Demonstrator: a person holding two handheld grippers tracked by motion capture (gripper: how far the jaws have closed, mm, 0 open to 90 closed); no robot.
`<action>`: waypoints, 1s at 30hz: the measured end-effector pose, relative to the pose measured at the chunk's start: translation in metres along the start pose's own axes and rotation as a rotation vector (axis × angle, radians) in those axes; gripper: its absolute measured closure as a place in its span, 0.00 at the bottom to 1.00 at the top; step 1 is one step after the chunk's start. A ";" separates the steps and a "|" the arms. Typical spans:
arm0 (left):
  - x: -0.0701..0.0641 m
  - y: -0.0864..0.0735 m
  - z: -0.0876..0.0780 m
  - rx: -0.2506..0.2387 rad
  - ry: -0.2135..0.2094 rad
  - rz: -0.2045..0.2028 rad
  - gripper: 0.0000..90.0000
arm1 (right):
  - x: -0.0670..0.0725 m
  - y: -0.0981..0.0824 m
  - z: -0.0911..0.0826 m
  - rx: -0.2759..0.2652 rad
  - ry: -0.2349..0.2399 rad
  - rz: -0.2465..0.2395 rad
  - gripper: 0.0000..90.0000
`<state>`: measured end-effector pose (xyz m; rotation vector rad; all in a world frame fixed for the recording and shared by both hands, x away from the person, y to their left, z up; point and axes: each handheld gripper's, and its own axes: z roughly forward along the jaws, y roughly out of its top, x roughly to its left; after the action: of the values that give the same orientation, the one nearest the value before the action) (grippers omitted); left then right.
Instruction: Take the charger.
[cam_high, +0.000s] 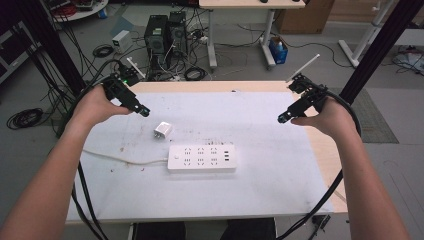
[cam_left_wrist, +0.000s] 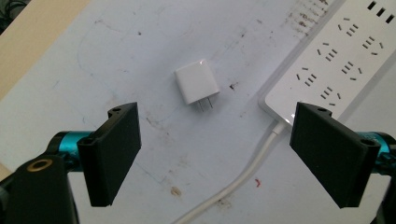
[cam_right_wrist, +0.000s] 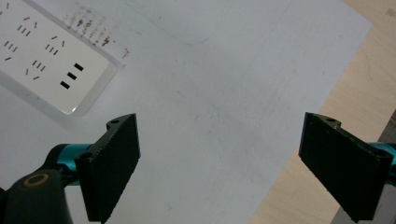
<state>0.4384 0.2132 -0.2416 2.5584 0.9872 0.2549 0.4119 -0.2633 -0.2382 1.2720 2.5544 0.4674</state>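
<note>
A white power strip (cam_high: 202, 158) lies flat near the middle of the white mat (cam_high: 260, 185), its cable (cam_high: 125, 160) running off to the left. A small white plug adapter (cam_high: 163, 130) lies just beyond the strip's left end, prongs pointing toward the strip (cam_left_wrist: 198, 86). My left gripper (cam_high: 144, 111) hovers at the mat's left rear, open, with the adapter ahead of its empty jaws. Over the right side of the mat my right gripper (cam_high: 283, 118) hangs open and empty, and the strip's end with its USB slots (cam_right_wrist: 51, 56) lies at the upper left of its view.
The mat covers most of a light wooden table (cam_high: 325, 150), whose bare edge shows at the right (cam_right_wrist: 355, 74). Dark specks stain the mat beside the strip. On the floor beyond the table stand computer towers (cam_high: 165, 35), cables and another desk's legs.
</note>
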 end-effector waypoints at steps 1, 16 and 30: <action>0.000 0.000 0.000 0.001 0.001 -0.001 0.19 | 0.001 0.000 -0.001 -0.005 -0.012 -0.001 0.13; 0.000 0.012 0.036 0.008 0.016 -0.092 0.18 | 0.004 0.002 0.005 -0.022 -0.016 0.019 0.13; 0.005 0.020 0.115 0.123 0.010 -0.226 0.18 | 0.002 -0.008 0.013 -0.028 0.000 0.040 0.13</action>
<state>0.4888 0.1701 -0.3379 2.5252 1.3208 0.1482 0.4097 -0.2637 -0.2537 1.3149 2.5176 0.5097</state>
